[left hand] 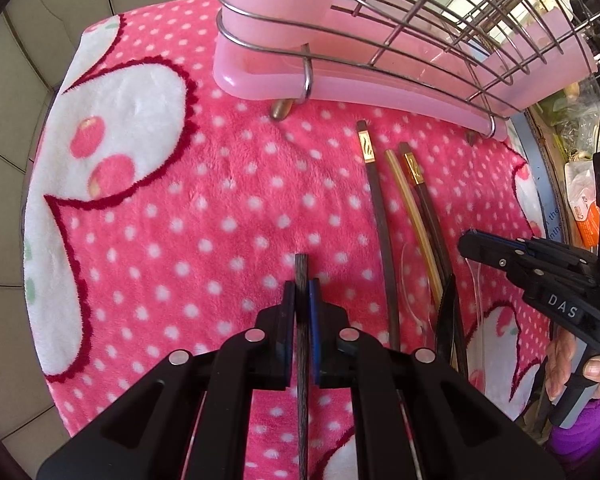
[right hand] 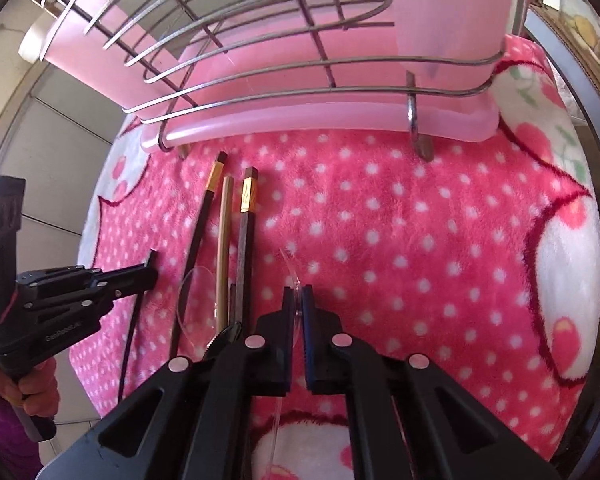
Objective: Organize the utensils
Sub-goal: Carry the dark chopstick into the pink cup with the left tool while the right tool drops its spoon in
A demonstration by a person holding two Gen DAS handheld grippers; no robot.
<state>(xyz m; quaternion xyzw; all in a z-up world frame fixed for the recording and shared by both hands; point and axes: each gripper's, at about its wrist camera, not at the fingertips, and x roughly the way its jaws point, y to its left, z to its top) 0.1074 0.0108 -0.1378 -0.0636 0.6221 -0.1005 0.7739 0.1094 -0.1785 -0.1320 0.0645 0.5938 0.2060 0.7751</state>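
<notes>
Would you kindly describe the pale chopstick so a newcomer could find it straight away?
Start at the wire dish rack on its pink tray, standing on the pink dotted blanket. Just in front of its left end, three chopsticks lie side by side. The pale chopstick is the middle one: plain yellowish, while both neighbours are dark with gold bands.

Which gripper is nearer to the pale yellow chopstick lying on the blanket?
Right. The right gripper, shut on a clear plastic utensil, sits just beside the pale yellow chopstick. The left gripper, holding a dark chopstick, is further away.
</notes>
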